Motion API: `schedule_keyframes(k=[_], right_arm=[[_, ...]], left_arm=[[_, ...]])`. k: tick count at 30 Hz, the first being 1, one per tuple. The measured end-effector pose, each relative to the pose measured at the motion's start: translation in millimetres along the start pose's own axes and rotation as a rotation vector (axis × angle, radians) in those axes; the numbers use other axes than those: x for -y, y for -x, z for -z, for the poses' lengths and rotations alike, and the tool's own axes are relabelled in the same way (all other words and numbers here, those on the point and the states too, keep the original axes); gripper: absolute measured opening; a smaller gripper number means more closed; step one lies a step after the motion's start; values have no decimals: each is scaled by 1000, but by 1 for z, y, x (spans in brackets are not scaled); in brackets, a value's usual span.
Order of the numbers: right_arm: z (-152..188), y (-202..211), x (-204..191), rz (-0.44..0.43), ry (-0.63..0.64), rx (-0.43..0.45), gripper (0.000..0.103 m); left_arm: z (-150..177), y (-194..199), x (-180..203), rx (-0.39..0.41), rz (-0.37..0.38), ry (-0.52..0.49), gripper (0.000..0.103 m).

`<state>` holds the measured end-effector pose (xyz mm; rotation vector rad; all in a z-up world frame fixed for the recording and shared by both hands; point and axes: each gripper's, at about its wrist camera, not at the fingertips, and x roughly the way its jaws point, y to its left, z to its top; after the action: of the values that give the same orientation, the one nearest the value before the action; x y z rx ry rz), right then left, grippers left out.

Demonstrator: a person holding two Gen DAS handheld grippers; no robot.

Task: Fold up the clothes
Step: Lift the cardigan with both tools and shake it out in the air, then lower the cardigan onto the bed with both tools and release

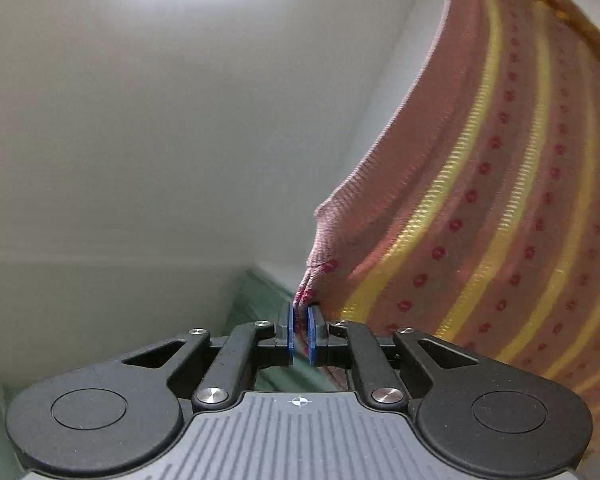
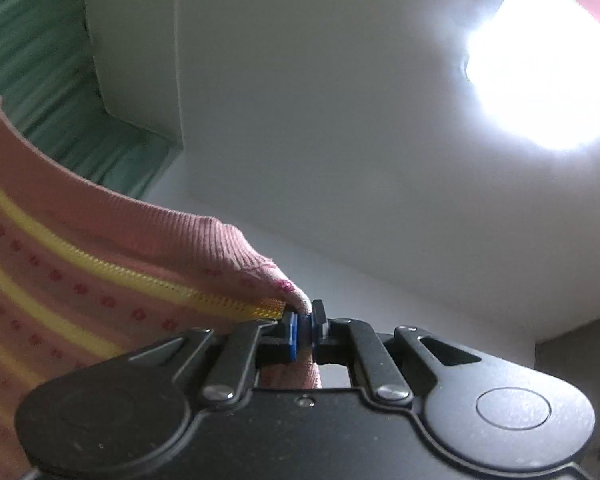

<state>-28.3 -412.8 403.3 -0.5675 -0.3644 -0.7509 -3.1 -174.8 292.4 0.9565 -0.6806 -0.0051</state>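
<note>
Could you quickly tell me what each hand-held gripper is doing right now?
Left hand-held gripper: closed on the pink striped garment.
Right hand-held gripper: closed on the same garment's ribbed edge.

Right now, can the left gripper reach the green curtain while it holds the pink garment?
Probably not: the left gripper is shut on the pink garment, and the green curtain lies beyond it.

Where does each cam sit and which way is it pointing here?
Left wrist: on the left gripper, tilted up toward white wall and ceiling light; its fingers pinch the pink striped garment, which spreads up to the right.
Right wrist: on the right gripper, also tilted up at the ceiling light; its fingers pinch a ribbed corner of the garment, which spreads left.
Shared: the same garment, white walls, green curtain. No hand visible.
</note>
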Motion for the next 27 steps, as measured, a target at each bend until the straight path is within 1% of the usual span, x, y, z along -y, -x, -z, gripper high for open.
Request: schedule_keyframes(k=[2, 4, 7, 9, 11, 12, 14, 16, 17, 18, 19, 20, 21, 22, 23, 24, 25, 26, 27], right_arm=[[17, 29, -8, -66, 33, -19, 6], [42, 59, -13, -144, 66, -74, 6], [97, 111, -35, -280, 146, -179, 6], [135, 153, -56, -381, 205, -260, 6], [168, 196, -73, -525, 261, -353, 6], [181, 218, -80, -609, 289, -400, 6], [210, 255, -101, -797, 358, -493, 6], [223, 278, -117, -973, 401, -584, 6], [223, 287, -125, -1053, 418, -623, 6], [224, 294, -133, -1111, 443, -652, 6], [228, 299, -140, -1150, 456, -670, 6], [228, 295, -149, -1189, 451, -702, 7], [227, 287, -155, -1208, 417, -739, 9], [228, 281, -153, -1206, 359, -765, 9], [230, 274, -152, -1204, 301, -790, 15], [231, 268, -151, -1200, 243, -816, 16], [230, 267, -129, -1168, 155, -842, 17], [228, 271, -87, -1107, 39, -868, 21], [230, 269, -60, -1012, -49, -902, 28]], left_arm=[[7, 29, 15, 32, 48, -53, 6], [23, 67, 42, 47, 129, -121, 6], [54, 131, 91, 9, 308, -161, 6], [80, 177, 129, -4, 429, -217, 6], [100, 226, 165, -21, 580, -273, 6], [111, 252, 184, -31, 660, -303, 6], [126, 295, 210, -46, 814, -336, 6], [134, 327, 228, -65, 959, -329, 6], [134, 339, 231, -80, 1005, -313, 6], [134, 350, 234, -95, 1049, -295, 6], [134, 362, 237, -111, 1092, -276, 6], [133, 356, 236, -131, 1140, -249, 6], [134, 349, 235, -158, 1171, -224, 7], [136, 343, 234, -187, 1200, -199, 7], [145, 332, 228, -211, 1202, -179, 7], [150, 321, 223, -228, 1183, -148, 7], [155, 310, 218, -244, 1163, -117, 7], [159, 296, 212, -292, 1147, -59, 7], [163, 281, 206, -342, 1130, 2, 7]])
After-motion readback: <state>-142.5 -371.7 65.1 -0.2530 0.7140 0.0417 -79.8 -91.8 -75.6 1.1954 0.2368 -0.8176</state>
